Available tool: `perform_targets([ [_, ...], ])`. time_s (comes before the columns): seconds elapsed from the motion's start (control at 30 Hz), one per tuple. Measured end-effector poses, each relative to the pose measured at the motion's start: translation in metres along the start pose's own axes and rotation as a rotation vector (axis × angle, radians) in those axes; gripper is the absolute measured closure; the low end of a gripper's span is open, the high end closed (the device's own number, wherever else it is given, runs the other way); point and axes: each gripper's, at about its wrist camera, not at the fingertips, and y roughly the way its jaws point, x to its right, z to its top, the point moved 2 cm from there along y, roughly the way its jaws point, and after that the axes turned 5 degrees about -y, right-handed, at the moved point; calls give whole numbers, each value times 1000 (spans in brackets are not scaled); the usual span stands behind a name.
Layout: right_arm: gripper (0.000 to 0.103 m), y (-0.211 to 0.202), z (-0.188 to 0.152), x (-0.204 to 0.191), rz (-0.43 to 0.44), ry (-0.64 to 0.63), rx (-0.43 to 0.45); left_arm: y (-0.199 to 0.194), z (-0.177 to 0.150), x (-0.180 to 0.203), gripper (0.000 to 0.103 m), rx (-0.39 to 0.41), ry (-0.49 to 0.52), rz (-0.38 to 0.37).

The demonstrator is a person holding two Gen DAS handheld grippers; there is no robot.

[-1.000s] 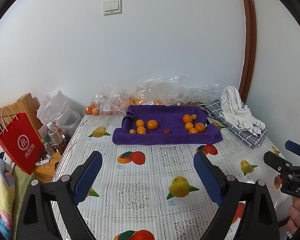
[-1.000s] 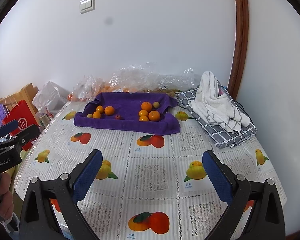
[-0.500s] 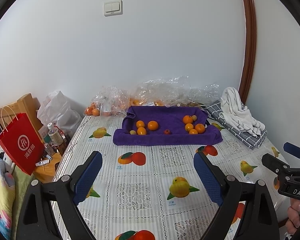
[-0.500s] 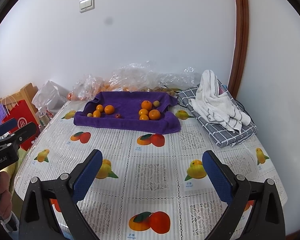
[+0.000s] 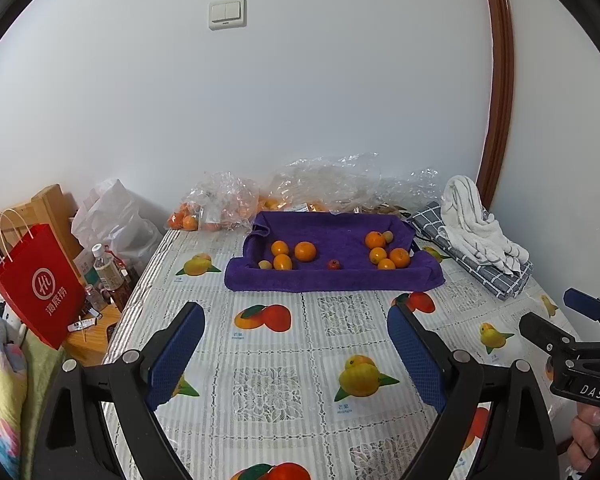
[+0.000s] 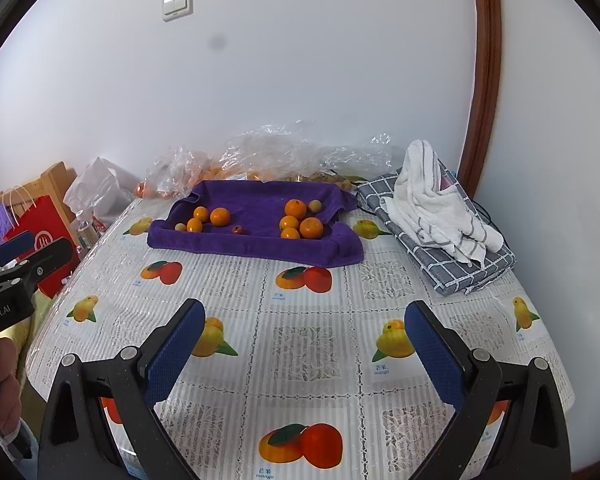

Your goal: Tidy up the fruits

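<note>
Nothing has moved since a second ago: my left tool (image 5: pixel 294 354) and right tool (image 6: pixel 304 354) hover over the desk (image 6: pixel 300 344), jaws wide, empty. Small glossy oranges (image 6: pixel 294 220) in two clusters sit on the purple towel (image 6: pixel 256 200) at the far side.

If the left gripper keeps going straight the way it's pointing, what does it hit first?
Probably the bare tablecloth, short of the purple towel holding the fruit. The left gripper is open and angled downward; depth is uncertain.
</note>
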Motion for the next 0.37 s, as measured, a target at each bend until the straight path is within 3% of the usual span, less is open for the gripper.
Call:
perform_targets([
  [0.37, 4, 24, 6, 0, -5, -4, -21, 27, 3, -6, 10, -25, -8, 10],
])
